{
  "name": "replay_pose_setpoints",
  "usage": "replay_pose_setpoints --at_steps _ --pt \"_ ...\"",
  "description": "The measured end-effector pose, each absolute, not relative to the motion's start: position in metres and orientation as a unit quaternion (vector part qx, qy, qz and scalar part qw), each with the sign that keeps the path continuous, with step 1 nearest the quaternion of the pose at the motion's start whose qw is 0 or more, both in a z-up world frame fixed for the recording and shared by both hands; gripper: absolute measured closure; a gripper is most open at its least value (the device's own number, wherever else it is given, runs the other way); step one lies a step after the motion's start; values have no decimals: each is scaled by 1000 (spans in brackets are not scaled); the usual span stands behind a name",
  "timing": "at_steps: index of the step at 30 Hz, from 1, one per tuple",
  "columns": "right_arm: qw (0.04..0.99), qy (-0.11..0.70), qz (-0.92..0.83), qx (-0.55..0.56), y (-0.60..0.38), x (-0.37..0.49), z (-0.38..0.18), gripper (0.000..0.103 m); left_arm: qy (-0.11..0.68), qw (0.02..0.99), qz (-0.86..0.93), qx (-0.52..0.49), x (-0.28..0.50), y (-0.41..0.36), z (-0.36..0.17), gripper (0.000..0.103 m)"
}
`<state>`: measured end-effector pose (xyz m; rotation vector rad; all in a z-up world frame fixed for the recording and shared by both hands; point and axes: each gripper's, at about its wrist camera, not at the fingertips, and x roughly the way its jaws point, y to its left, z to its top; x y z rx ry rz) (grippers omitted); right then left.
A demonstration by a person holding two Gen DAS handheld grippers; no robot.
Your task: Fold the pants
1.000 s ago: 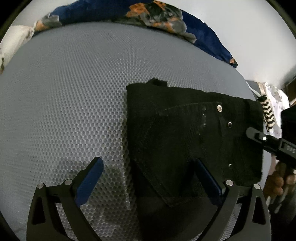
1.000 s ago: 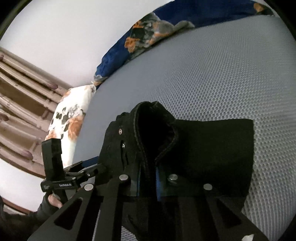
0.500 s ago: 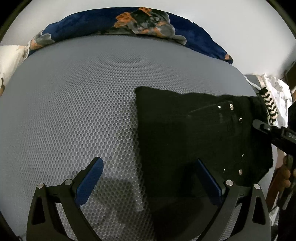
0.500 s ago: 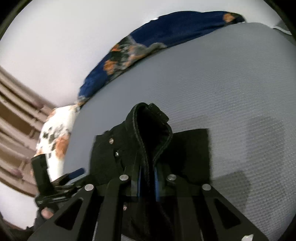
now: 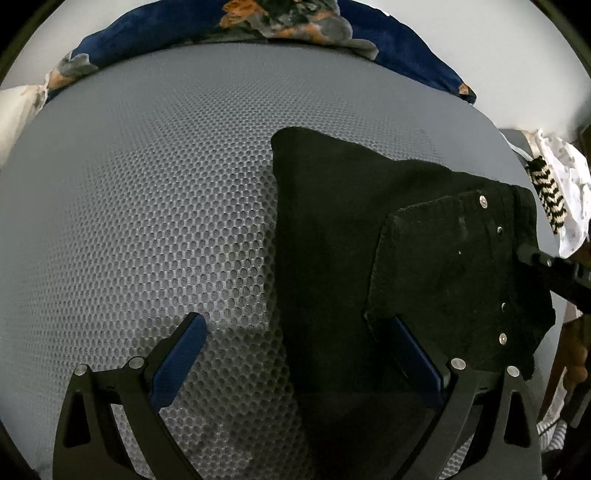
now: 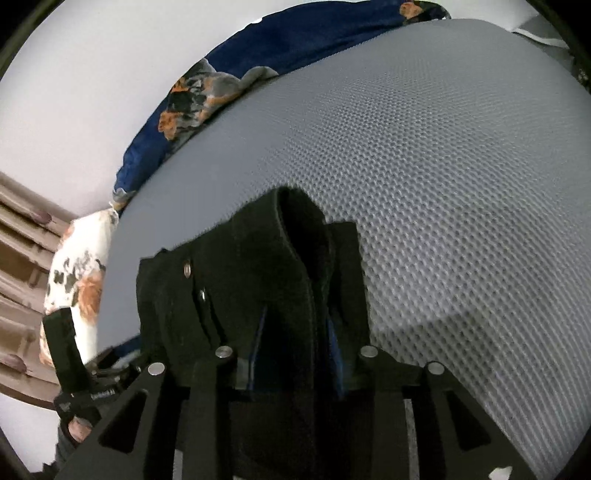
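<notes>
Black pants [image 5: 332, 240] lie folded into a rectangle on the grey mesh mattress [image 5: 147, 184], with a riveted back pocket on top at the right. My left gripper [image 5: 295, 319] is open wide over the pants' left edge, one finger above the mattress, the other above the cloth. In the right wrist view, a raised fold of the pants [image 6: 251, 266] stands between the fingers of my right gripper [image 6: 295, 332]. Its jaws are opening, and the blue pads have drawn apart from the fold. The right gripper's tip [image 5: 546, 262] shows at the pants' right edge.
A blue floral blanket [image 5: 295, 22] lies along the far edge of the mattress. A white floral pillow [image 6: 77, 280] and a wooden headboard [image 6: 18, 258] are at the left of the right wrist view. A black-and-white striped cloth [image 5: 546, 199] lies beyond the pants' right side.
The right gripper's jaws have parted around the fold they had pinched. The pants have settled flatter on the mattress. The left gripper has drifted a little along the pants' left edge, still open.
</notes>
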<state>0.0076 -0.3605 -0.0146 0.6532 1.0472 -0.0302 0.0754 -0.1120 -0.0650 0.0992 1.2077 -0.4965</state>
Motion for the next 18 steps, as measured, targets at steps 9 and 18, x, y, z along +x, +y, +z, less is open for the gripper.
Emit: replay_pose_setpoints --at_steps 9,18 --pt "818 499 -30 285 -349 -39 0 74 567 786 -242 48 54 -107 -60 5" --pt "821 508 -26 261 -336 -63 7 85 569 775 -267 64 29 -100 -57 5"
